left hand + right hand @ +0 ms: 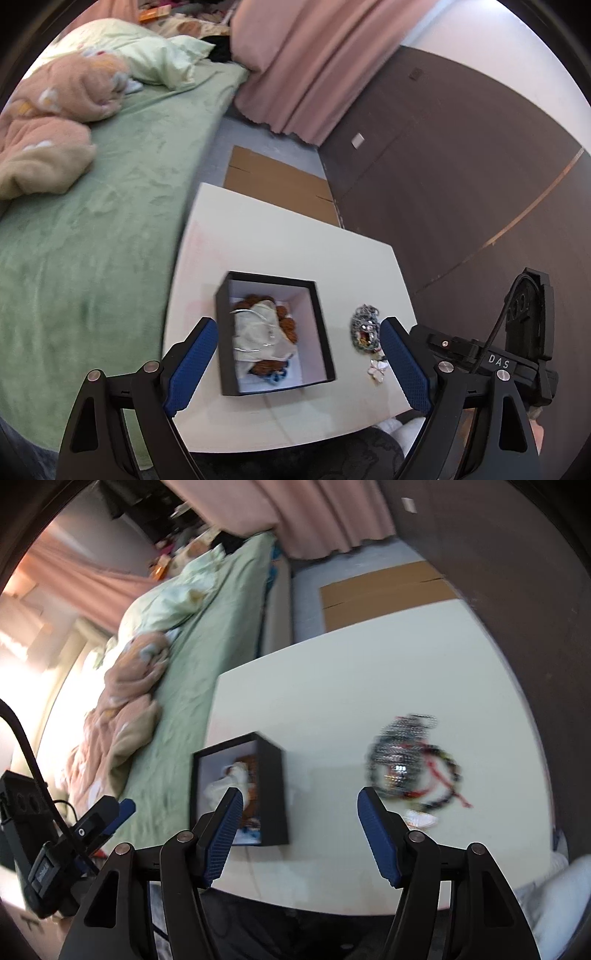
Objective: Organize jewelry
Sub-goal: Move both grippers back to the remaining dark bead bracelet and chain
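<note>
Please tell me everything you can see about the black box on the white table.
The black box is a shallow, square, open-topped box, probably cardboard, with black walls and a pale lining. It sits flat on the white table, near the edge by the green bed. Inside lie a cream cloth pouch, brown beads, a thin silver band and something blue. No jaws touch it; the jewelry pile lies apart, beside it.

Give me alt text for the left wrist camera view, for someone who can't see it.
An open black box holding a cream pouch and brown beads sits on a white table, framed by the open, empty left gripper. A tangle of jewelry and a pale flower piece lie on the table right of the box. A green bed and pink curtains fill the background.
</note>
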{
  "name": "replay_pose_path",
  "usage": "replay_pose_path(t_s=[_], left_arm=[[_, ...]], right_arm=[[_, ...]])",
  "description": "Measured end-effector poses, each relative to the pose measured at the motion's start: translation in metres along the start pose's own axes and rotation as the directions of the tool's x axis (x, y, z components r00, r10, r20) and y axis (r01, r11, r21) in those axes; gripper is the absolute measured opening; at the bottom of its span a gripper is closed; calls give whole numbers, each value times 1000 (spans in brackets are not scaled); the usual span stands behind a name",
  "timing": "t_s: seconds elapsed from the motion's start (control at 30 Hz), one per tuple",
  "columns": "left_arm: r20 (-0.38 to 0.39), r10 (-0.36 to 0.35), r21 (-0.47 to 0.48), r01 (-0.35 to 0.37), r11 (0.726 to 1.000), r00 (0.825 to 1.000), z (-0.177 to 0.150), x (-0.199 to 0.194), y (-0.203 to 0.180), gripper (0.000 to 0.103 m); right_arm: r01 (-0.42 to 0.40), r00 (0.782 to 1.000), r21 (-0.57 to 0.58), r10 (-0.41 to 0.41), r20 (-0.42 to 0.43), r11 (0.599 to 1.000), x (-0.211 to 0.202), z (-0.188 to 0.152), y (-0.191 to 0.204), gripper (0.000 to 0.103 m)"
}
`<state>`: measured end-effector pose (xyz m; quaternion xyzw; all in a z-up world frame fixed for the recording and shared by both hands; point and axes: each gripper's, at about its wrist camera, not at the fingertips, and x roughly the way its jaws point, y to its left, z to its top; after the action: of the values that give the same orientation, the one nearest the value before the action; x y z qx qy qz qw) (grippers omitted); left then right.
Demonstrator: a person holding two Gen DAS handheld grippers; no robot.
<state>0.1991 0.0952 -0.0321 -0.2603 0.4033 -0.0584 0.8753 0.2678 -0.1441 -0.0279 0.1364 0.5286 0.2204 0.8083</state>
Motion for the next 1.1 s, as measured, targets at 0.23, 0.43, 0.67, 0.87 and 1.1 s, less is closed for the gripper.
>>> replay_pose_path(t_s=[0.23,0.43,0.67,0.87,1.1], left_arm=[[-47,-29,93,33,995,998,-5,24,-42,82],[-105,-43,151,58,987,994,-10,48,-71,68],[-187,-30,214,70,974,982,-20,85,-103,45],[-236,-7,256,69,964,972,-28,116,-124,36],[-274,64,339,34,940,960,-40,156,-142,30]], right_arm=[[31,999,116,-36,37,993,-23,-5,-51,65],[51,996,181,-63,62,982,-39,-13,-82,65],[60,993,226,-81,89,972,-50,-20,-108,65],[70,991,252,-96,90,965,-54,-27,-126,65],[80,989,289,-112,97,954,-61,-38,-150,65]])
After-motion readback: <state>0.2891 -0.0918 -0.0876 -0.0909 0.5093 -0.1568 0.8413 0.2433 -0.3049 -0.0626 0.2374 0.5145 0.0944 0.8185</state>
